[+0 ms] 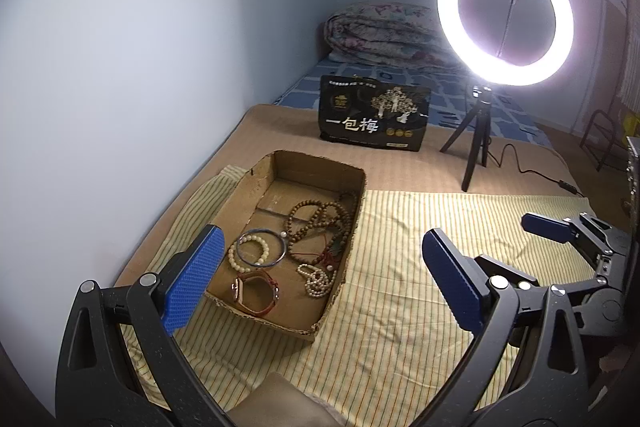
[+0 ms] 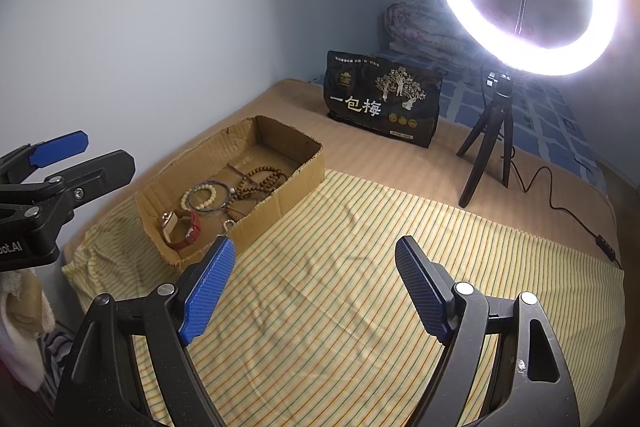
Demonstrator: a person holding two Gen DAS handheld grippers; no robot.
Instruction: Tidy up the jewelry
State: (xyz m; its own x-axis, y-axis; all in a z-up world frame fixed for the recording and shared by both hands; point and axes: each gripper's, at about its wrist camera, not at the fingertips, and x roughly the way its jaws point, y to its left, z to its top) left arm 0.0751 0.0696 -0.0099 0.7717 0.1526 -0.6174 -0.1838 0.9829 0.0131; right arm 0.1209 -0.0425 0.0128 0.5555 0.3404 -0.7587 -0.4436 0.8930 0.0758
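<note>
An open cardboard box (image 1: 320, 169) lies on a yellow striped cloth (image 1: 400, 267); it also shows in the right wrist view (image 2: 280, 201). Inside lie brown wooden bead strands (image 1: 320, 223), a cream bead bracelet (image 1: 250, 253) with a blue bangle, a red-strapped watch (image 1: 256, 293) and a white pearl strand (image 1: 316, 279). My left gripper (image 1: 320, 279) is open and empty, held above the box's near right corner. My right gripper (image 2: 316, 291) is open and empty above the bare cloth, right of the box. The right gripper also shows in the left wrist view (image 1: 548, 227).
A lit ring light (image 1: 505, 13) on a small black tripod (image 1: 476, 143) stands behind the cloth, its cable (image 1: 532, 171) trailing right. A black snack bag (image 1: 374, 119) stands at the back. A folded quilt (image 1: 384, 35) lies farther off. A wall runs along the left.
</note>
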